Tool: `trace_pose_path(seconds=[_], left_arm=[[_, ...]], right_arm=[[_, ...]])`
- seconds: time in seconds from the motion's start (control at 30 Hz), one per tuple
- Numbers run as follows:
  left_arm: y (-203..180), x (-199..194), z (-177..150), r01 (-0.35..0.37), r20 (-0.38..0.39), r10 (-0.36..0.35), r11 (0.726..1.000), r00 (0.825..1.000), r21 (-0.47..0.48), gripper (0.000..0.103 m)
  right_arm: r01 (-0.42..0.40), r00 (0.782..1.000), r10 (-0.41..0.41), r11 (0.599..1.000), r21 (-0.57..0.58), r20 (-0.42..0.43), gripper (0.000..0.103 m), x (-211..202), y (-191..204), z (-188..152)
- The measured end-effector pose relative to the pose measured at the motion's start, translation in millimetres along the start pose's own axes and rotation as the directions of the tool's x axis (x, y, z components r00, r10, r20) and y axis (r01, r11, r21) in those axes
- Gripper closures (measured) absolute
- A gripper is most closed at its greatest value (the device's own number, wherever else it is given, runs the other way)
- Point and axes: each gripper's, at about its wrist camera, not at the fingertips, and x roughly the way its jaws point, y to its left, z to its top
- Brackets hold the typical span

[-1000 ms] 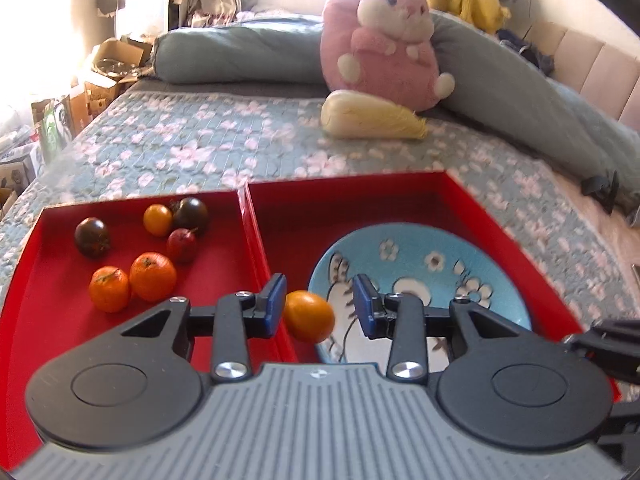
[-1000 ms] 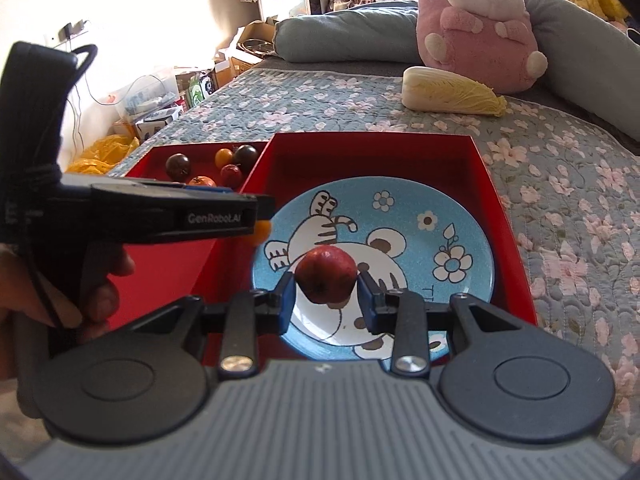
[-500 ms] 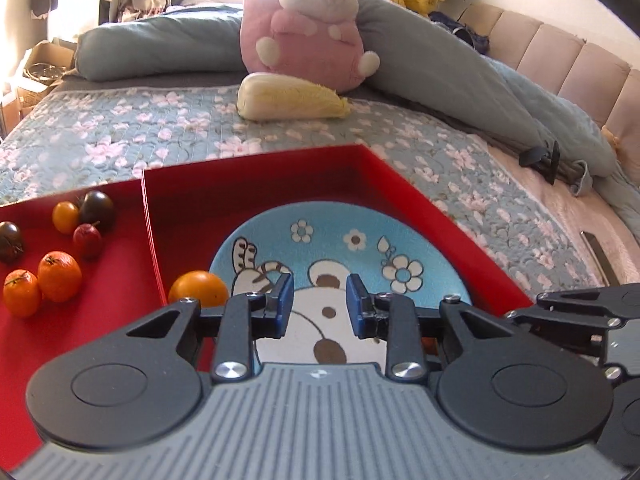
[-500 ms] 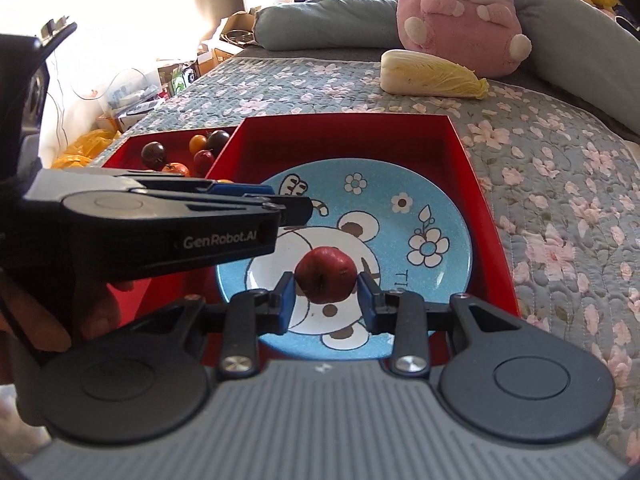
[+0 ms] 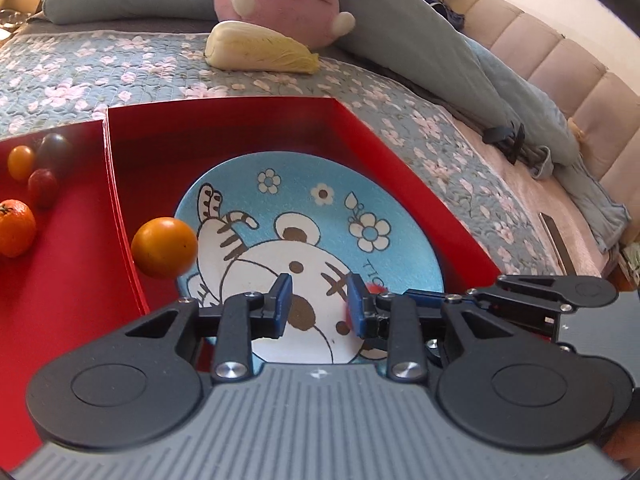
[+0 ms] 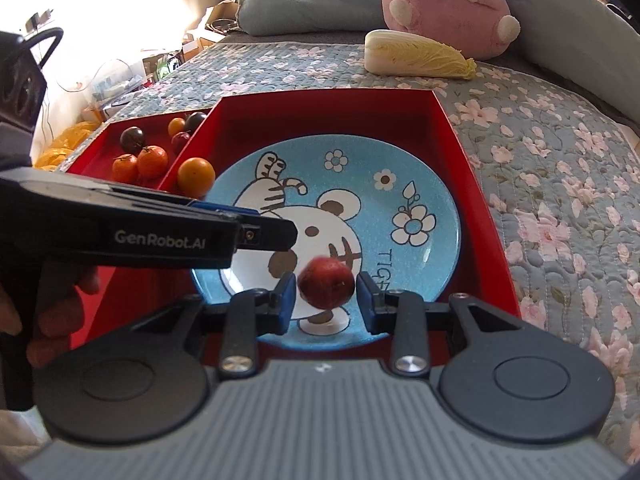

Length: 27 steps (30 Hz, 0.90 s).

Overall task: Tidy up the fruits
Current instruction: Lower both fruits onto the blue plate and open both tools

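Fingers of right gripper (image 6: pixel 326 297) clamp a red fruit (image 6: pixel 326 284) over the plate (image 6: pixel 424 184) (left gripper's (image 5: pixel 319 304) nearly together, empty).

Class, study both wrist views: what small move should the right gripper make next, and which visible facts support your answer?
Probably lower a little and open. The right gripper holds the red fruit over the blue plate; the yellow-orange fruit already sits at the plate's left edge, and the left gripper has nothing between its jaws.

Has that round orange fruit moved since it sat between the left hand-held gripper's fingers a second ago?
Yes. The orange fruit now sits left of the empty left hand-held gripper, at the blue plate's left edge.
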Motion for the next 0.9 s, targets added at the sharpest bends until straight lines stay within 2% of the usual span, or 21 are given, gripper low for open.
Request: trace_pose_path(seconds=[0.13,0.17,0.2,0.27,0.33,0.47,0.63,0.8,0.9], left_arm=[[4.7,-8.8,4.0,-0.001,0.022,0.002,0.999,1.000,-0.041,0.066],[8.0,-14.6,7.0,0.004,0.046,-0.001,0.998,0.999,-0.059,0.056],[11.4,-21.4,10.0,-0.009,0.071,0.014,0.997,0.997,-0.076,0.042],[19.2,-34.2,14.6,-0.033,0.116,0.045,0.994,0.992,-0.104,0.034],[27.4,-44.1,18.7,-0.020,0.139,0.041,0.989,0.990,-0.144,0.034],[38.0,-60.2,23.8,-0.052,0.181,0.086,0.982,0.980,-0.182,0.034],[49.4,-63.6,23.1,-0.093,0.168,0.130,0.972,0.977,-0.215,0.034],[56.4,-61.4,21.7,-0.132,0.168,0.173,0.964,0.971,-0.230,0.034],[63.2,-64.0,22.4,-0.218,0.192,0.273,0.940,0.943,-0.262,0.036]], right_arm=[[0.001,1.000,-0.001,1.000,-0.016,-0.006,0.066,2.0,1.5,-1.0],[0.001,1.000,-0.001,1.000,-0.014,-0.007,0.066,2.5,0.9,-1.0],[0.000,1.000,0.000,1.000,-0.014,-0.010,0.066,2.5,0.2,-0.8],[0.001,1.000,-0.001,1.000,-0.013,-0.011,0.066,2.5,-0.7,-0.5],[-0.002,1.000,0.001,1.000,-0.012,-0.009,0.066,2.1,-0.1,1.0],[-0.029,0.999,0.029,0.999,-0.032,0.020,0.066,-2.7,8.7,6.1],[-0.065,0.996,0.072,0.992,-0.110,0.059,0.066,-7.3,28.6,15.8],[-0.078,0.993,0.088,0.989,-0.128,0.074,0.066,-5.4,41.2,27.4],[-0.076,0.993,0.087,0.988,-0.135,0.078,0.066,-4.8,43.8,31.2]])
